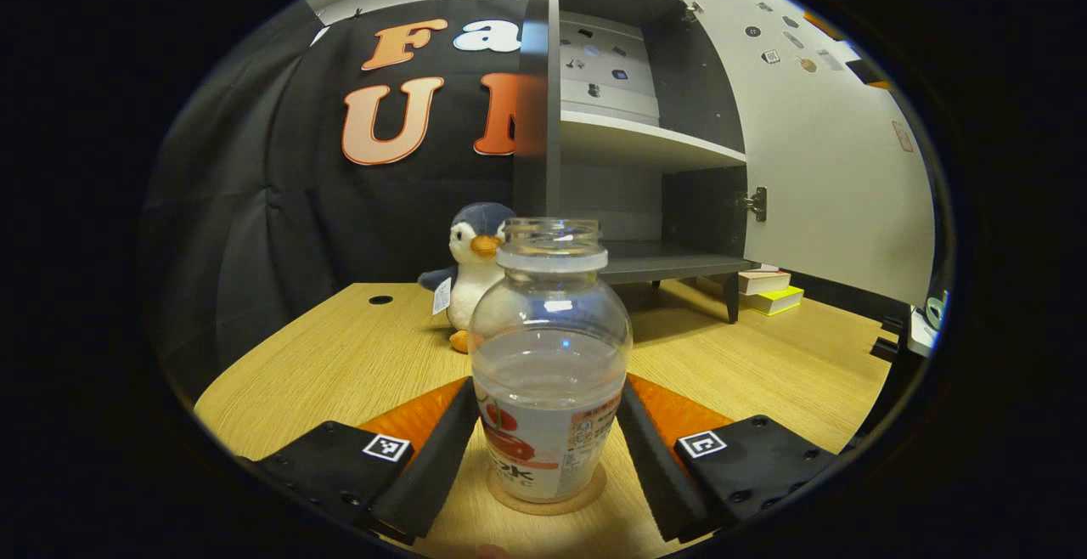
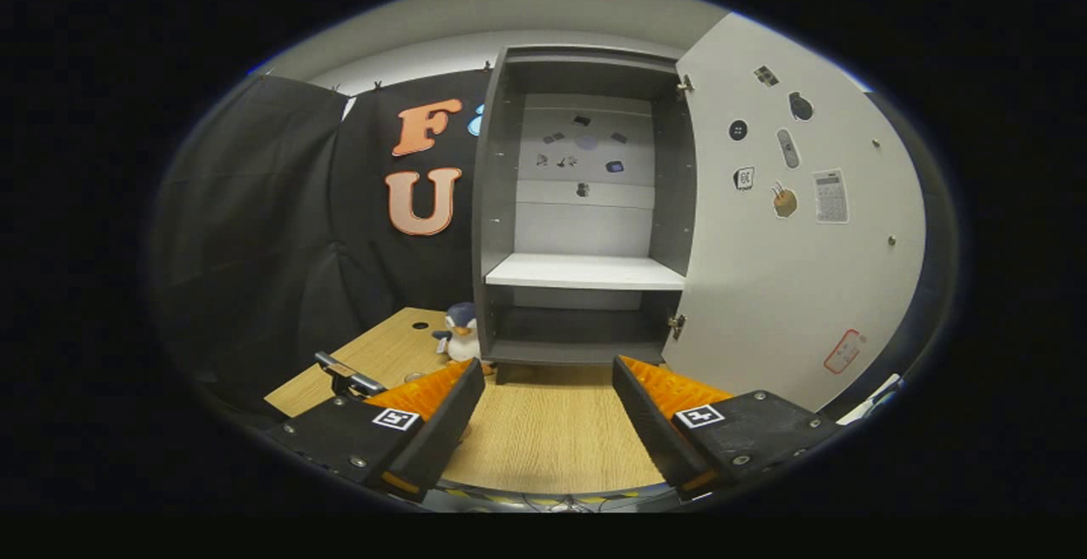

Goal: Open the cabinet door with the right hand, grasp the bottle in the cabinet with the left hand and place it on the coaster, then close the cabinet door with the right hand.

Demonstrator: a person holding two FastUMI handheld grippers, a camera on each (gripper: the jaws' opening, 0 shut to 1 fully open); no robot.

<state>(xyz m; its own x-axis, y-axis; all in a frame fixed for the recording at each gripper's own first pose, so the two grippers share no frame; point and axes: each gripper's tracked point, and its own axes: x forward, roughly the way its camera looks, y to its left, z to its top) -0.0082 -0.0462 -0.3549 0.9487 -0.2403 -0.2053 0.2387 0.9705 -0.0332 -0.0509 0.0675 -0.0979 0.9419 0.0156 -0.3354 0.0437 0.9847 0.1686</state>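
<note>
In the left gripper view the left tool (image 1: 548, 448) has its two fingers spread to either side of the bottle (image 1: 548, 355), one on each flank of the labelled lower body. Whether the pads actually press on the bottle or stand just off it cannot be told; the gaps at the label look very thin. The bottle stands upright on the round coaster (image 1: 548, 499), whose rim shows beneath its base at the front; the far part of the coaster is hidden by the bottle. The bottle is clear, uncapped and partly filled with clear liquid. Behind it, partly covered by its shoulder, sits a plush penguin (image 1: 471, 262) on the bench (image 1: 340, 364). Farther back stands the cabinet (image 1: 543, 117), its door (image 1: 815, 168) swung wide open to the right, and a small stack of books (image 1: 768, 287) lies under the door's lower edge.

In the right gripper view the right tool (image 2: 548, 423) is wide open with nothing between its fingers, held over the bench (image 2: 543, 440) and facing the cabinet (image 2: 586, 219) head on. From here both shelves show, as do the stickers on the door (image 2: 790, 245). The penguin (image 2: 460, 334) appears small beside the cabinet's left foot. A dark piece of gear at the left is too small to make out, and the bottle is hidden behind the left finger.
</note>
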